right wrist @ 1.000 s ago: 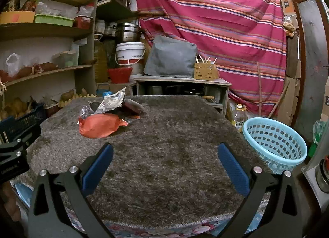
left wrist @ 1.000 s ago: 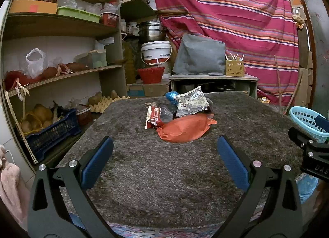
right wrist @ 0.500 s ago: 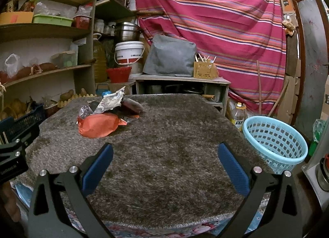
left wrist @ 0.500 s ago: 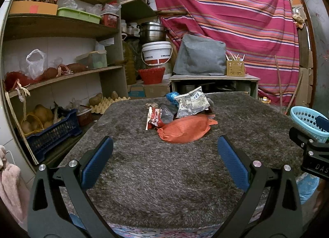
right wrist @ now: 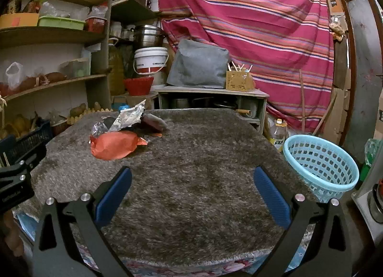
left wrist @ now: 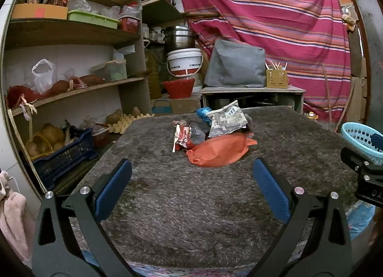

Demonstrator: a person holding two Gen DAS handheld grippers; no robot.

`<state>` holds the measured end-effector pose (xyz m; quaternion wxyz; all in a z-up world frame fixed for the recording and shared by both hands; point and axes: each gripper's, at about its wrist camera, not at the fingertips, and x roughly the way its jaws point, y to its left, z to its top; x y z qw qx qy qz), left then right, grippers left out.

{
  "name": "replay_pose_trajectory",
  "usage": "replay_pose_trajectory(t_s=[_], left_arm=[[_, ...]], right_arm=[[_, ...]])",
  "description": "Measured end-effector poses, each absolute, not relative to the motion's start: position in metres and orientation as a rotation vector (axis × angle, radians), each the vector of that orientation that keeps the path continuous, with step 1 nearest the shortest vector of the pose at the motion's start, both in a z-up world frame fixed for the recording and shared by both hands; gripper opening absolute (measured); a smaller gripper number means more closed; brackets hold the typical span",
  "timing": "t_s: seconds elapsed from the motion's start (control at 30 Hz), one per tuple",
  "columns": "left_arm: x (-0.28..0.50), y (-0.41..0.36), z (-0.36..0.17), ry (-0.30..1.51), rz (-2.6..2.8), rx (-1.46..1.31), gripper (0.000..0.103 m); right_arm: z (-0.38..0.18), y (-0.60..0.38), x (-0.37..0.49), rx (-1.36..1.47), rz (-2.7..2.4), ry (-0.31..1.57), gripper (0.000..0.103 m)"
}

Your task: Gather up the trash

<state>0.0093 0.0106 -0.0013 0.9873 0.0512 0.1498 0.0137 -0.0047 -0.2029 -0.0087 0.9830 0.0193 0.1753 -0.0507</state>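
A pile of trash lies on the shaggy grey-brown table cover point(left wrist: 191, 205): an orange plastic bag point(left wrist: 219, 151), a silver printed wrapper point(left wrist: 227, 121), a red and white wrapper point(left wrist: 180, 138) and a blue scrap point(left wrist: 203, 111). My left gripper point(left wrist: 191, 186) is open and empty, short of the pile. In the right wrist view the orange bag point(right wrist: 115, 145) and silver wrapper point(right wrist: 129, 116) lie far left. My right gripper point(right wrist: 191, 188) is open and empty over bare cover. A light blue basket point(right wrist: 320, 164) stands right of the table and also shows in the left wrist view point(left wrist: 359, 138).
Wooden shelves point(left wrist: 71, 90) with bags, boxes and a blue crate point(left wrist: 62, 157) line the left side. A low cabinet point(left wrist: 251, 95) with a grey bundle stands behind the table. A striped pink cloth point(right wrist: 251, 25) hangs at the back. A bottle point(right wrist: 277, 135) stands by the basket.
Both grippers have drifted slightly; the trash pile sits a little lower and nearer in the left wrist view. Both jaws stay open.
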Motion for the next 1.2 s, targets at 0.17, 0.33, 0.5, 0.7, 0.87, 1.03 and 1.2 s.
replay_pose_trajectory(t_s=[0.17,0.33,0.5,0.7,0.87,1.03,1.2], left_arm=[[0.010,0.014,-0.001,0.291,0.036,0.110,0.098],[0.010,0.014,-0.001,0.282,0.051,0.118,0.098],[0.011,0.014,-0.002,0.287,0.055,0.115,0.098],[0.012,0.015,-0.003,0.293,0.055,0.112,0.098],[0.016,0.016,-0.005,0.299,0.062,0.109,0.098],[0.020,0.019,-0.007,0.314,0.070,0.107,0.098],[0.020,0.021,-0.007,0.314,0.070,0.108,0.098]], right_arm=[[-0.010,-0.201,-0.002,0.055,-0.069,0.363,0.099],[-0.011,-0.201,-0.002,0.066,-0.058,0.362,0.099],[-0.012,-0.201,-0.001,0.071,-0.060,0.361,0.099],[-0.011,-0.201,0.001,0.073,-0.060,0.363,0.099],[-0.011,-0.202,0.002,0.070,-0.066,0.365,0.099],[-0.014,-0.200,0.005,0.058,-0.076,0.378,0.099],[-0.015,-0.200,0.009,0.055,-0.086,0.385,0.099]])
